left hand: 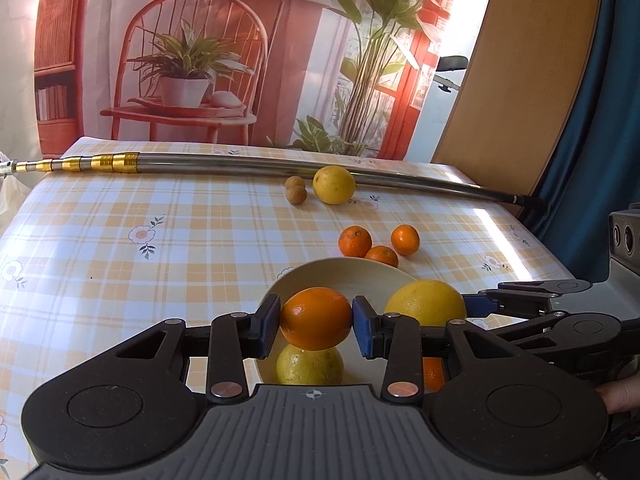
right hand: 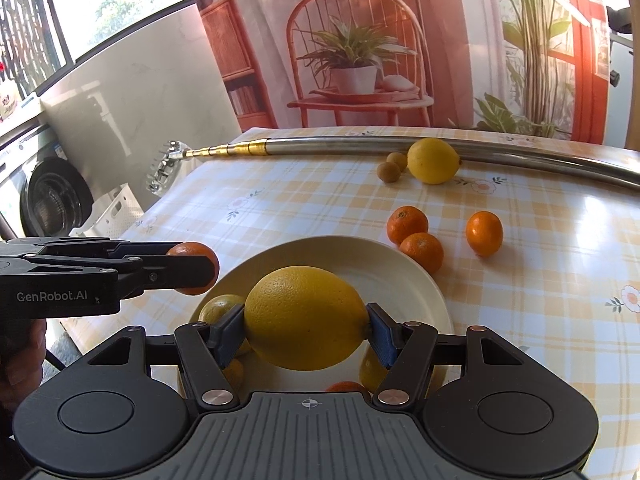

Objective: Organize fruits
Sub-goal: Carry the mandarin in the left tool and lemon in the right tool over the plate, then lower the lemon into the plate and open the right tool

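Observation:
My left gripper (left hand: 316, 326) is shut on an orange (left hand: 316, 318), held just above the near-left rim of a cream plate (left hand: 344, 276). A yellow-green citrus (left hand: 310, 366) lies in the plate under it. My right gripper (right hand: 306, 334) is shut on a large lemon (right hand: 306, 318) over the same plate (right hand: 360, 256); that lemon (left hand: 426, 304) shows right of the orange in the left wrist view. The left gripper (right hand: 196, 268) with its orange (right hand: 198, 252) enters the right wrist view from the left. Other citrus pieces lie partly hidden in the plate under the right gripper.
Three mandarins (right hand: 408, 224) (right hand: 422, 252) (right hand: 484, 232) lie beyond the plate. A second lemon (right hand: 434, 160) and two small brown fruits (right hand: 390, 170) rest against a long metal pole (right hand: 360, 146) across the far side of the checked tablecloth (right hand: 300, 200). The table edge drops at left.

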Demonstrator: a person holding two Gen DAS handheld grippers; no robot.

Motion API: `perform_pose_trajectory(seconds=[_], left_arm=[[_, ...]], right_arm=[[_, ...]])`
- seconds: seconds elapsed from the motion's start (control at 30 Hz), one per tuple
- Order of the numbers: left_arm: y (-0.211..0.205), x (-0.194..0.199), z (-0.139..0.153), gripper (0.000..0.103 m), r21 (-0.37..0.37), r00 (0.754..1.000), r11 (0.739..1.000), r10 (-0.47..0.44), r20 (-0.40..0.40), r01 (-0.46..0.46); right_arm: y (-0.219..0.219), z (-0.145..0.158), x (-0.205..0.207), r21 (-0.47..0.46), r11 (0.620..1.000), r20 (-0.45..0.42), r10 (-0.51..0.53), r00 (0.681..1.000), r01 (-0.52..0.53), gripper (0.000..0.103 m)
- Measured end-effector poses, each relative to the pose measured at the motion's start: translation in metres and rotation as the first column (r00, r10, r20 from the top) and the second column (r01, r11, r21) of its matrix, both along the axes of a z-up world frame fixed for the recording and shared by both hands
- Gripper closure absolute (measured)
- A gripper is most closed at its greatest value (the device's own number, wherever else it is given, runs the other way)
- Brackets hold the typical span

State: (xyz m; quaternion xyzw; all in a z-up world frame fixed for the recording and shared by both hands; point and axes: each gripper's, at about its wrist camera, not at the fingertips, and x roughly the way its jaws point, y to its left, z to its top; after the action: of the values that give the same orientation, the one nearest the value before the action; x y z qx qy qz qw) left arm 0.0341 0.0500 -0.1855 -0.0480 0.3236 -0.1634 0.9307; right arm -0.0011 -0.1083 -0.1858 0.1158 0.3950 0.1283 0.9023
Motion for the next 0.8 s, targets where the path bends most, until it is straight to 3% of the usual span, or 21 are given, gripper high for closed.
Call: perform_pose_trajectory(seconds=[0.47, 0.8], left_arm=[[-0.002, -0.01, 0.002, 0.062, -0.006, 1.0, 1.0, -0.012, -0.014, 0.012], [-0.001, -0.019, 0.002, 0.062, -0.031, 1.0, 0.999, -0.012, -0.025, 0.011]], right_arm=[[0.006, 0.011, -0.015, -0.068, 0.998, 0.015, 0.016, 1.0, -0.015, 0.043], [0.016, 0.004, -0.024, -0.017, 0.995, -0.039, 0.102, 0.994, -0.103, 0.043]])
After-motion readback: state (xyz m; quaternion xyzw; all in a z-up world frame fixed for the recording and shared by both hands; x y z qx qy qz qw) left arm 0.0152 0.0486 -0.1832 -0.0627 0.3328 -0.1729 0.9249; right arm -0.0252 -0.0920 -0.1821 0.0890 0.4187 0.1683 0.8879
